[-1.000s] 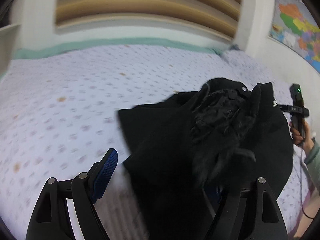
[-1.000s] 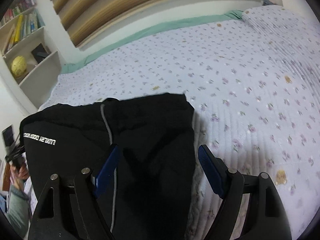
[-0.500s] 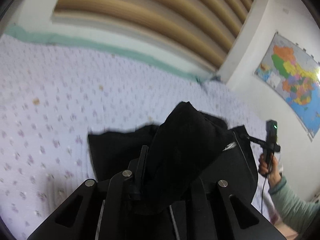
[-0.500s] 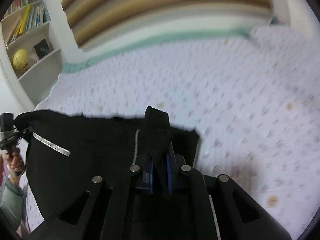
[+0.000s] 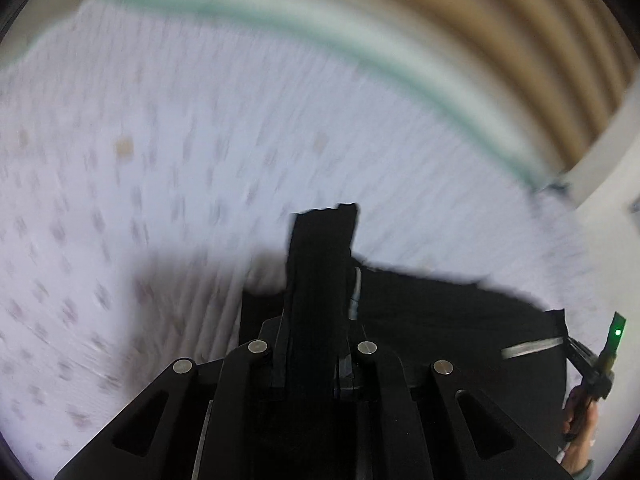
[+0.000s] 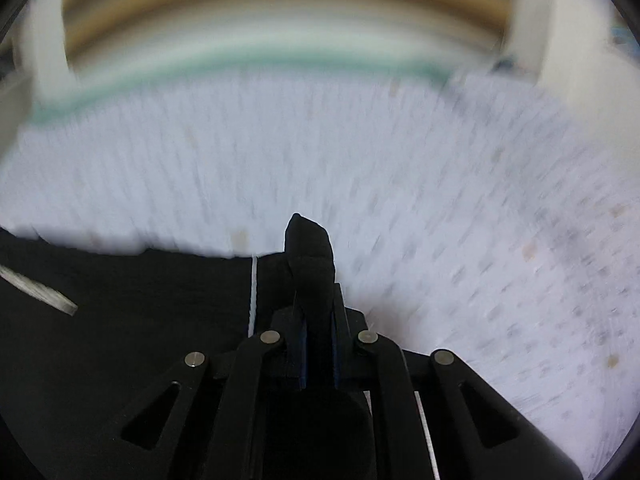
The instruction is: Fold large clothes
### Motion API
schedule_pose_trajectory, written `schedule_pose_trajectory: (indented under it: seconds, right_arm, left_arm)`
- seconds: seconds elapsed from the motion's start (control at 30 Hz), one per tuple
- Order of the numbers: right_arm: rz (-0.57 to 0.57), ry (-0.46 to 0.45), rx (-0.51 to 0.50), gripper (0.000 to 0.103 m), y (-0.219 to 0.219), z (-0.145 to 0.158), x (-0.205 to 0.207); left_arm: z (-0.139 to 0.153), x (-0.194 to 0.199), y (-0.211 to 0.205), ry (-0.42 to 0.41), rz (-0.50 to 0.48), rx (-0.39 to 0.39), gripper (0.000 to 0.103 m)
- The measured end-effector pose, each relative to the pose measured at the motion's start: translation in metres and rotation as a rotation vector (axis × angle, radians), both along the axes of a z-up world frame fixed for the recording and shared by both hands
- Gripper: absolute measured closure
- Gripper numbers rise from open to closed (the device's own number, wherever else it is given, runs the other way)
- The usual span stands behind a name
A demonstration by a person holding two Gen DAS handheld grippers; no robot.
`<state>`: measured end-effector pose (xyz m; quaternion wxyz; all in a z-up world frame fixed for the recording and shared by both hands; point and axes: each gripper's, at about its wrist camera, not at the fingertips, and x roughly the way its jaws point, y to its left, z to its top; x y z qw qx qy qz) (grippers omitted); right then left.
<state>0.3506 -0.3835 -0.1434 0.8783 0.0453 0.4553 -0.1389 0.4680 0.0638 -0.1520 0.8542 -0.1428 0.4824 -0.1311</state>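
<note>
A large black garment with a grey stripe and a white cord is held stretched over the bed. My left gripper is shut on one pinched corner of it, and a flap of black cloth sticks up between the jaws. My right gripper is shut on another corner of the black garment, with a peak of cloth above its blue pads. The garment spreads to the right in the left wrist view and to the left in the right wrist view. Both views are motion-blurred.
The bed has a pale lilac flowered cover with a green edge at the far side. A wooden slatted headboard stands behind it. The other gripper with a green light and a hand show at the lower right of the left wrist view.
Both grippers went from open to shut on corners of the black garment. They have since lifted and swept forward over the bed, pulling the cloth taut between them.
</note>
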Motion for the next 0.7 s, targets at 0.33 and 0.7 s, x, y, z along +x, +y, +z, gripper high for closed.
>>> schedule_pose_trajectory:
  seconds: [0.33,0.7]
  right_arm:
    - [-0.009,-0.037,0.102,0.07,-0.009,-0.016,-0.016]
    - [0.181,-0.162,0.21,0.03,0.08,0.097,-0.076]
  left_arm:
    - [0.002,-0.012,0.055,-0.001,0.008,-0.171,0.063]
    - [0.119,-0.105,0.008,-0.237,-0.116,-0.031,0.049]
